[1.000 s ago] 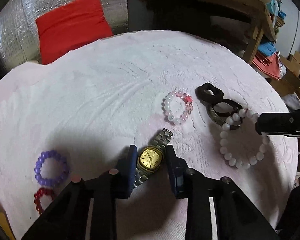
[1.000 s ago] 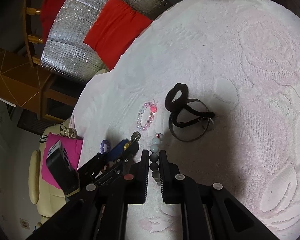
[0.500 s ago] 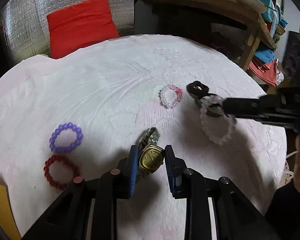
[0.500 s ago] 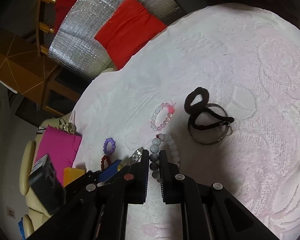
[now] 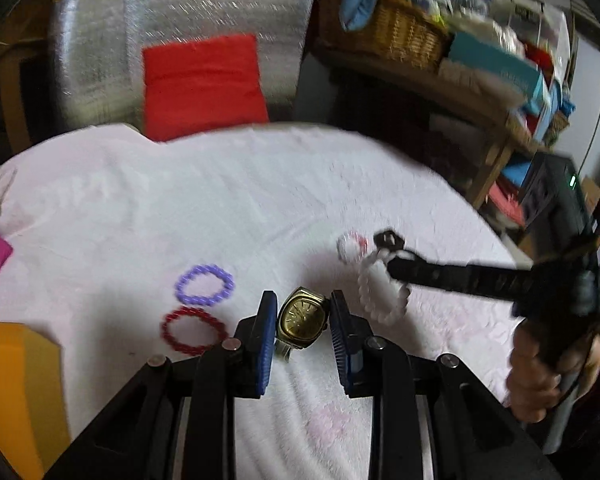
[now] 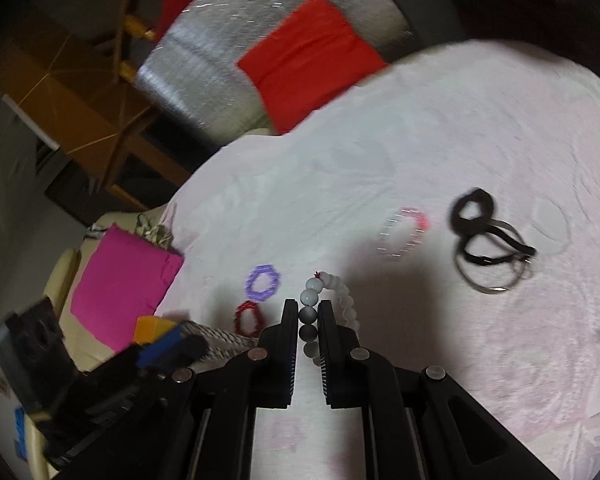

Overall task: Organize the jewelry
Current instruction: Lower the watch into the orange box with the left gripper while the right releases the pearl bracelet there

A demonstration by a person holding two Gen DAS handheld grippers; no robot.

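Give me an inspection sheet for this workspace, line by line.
Surface: round table under a pale pink textured cloth.
Job's things: gold-faced wristwatch with metal band; white round-bead bracelet; purple bead bracelet and red bead bracelet lying side by side; pink-and-white bead bracelet, blurred; black hair ties with metal rings.
Clutter: orange block at the table edge.
Grippers: left gripper, jaws closed on the watch; right gripper, jaws closed on the white beads.
Cables: nothing seen.
Surroundings: red cushion on silver foil padding; wicker basket on a wooden shelf; magenta cloth.
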